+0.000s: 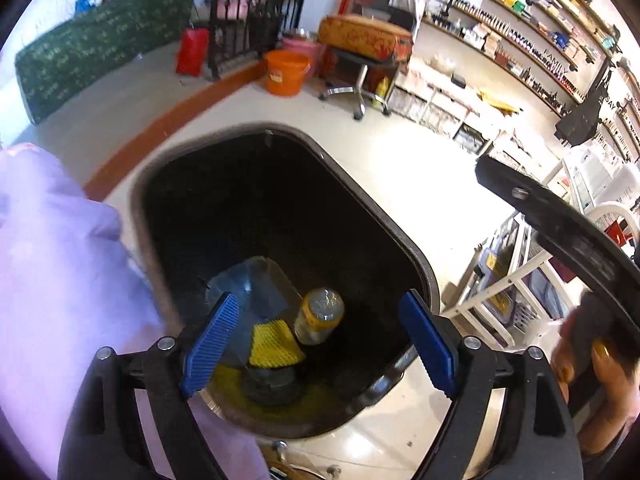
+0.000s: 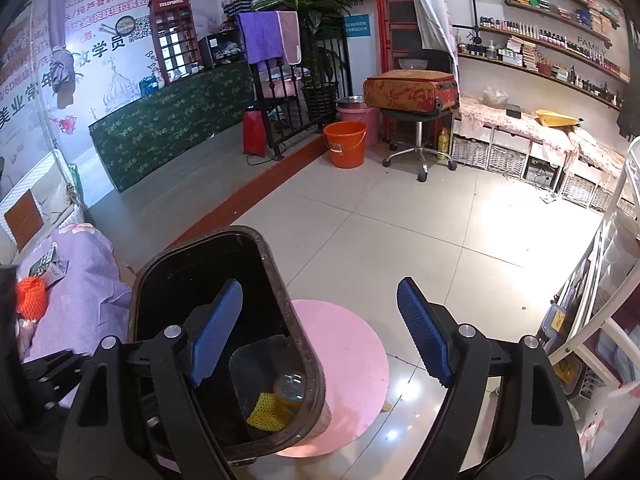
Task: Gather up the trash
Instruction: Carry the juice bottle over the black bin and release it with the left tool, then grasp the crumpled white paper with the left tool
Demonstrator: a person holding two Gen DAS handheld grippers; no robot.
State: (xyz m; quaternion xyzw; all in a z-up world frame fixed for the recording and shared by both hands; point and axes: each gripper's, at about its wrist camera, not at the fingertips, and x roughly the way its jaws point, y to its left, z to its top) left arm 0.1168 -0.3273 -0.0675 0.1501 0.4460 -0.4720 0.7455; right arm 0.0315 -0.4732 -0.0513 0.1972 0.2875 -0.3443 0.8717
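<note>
A black trash bin [image 1: 360,208] stands open on the floor; it also shows in the right wrist view [image 2: 280,304]. Inside lie a clear plastic bottle with a yellow label [image 1: 320,314], a yellow foam net [image 1: 274,344], a clear plastic container [image 1: 256,284] and a dark round object [image 1: 272,384]. The bottle [image 2: 290,390] and net [image 2: 266,414] show in the right view too. My left gripper [image 1: 318,340] is open and empty above the bin's near end. My right gripper [image 2: 320,332] is open and empty over the bin's right rim.
A purple cloth surface [image 2: 84,276] left of the bin carries an orange foam net [image 2: 30,298] and a small box [image 2: 48,264]. A pink round mat [image 2: 352,360] lies beside the bin. An orange bucket [image 2: 345,144], a stool with a suitcase [image 2: 412,92] and white shelving [image 2: 600,280] stand around.
</note>
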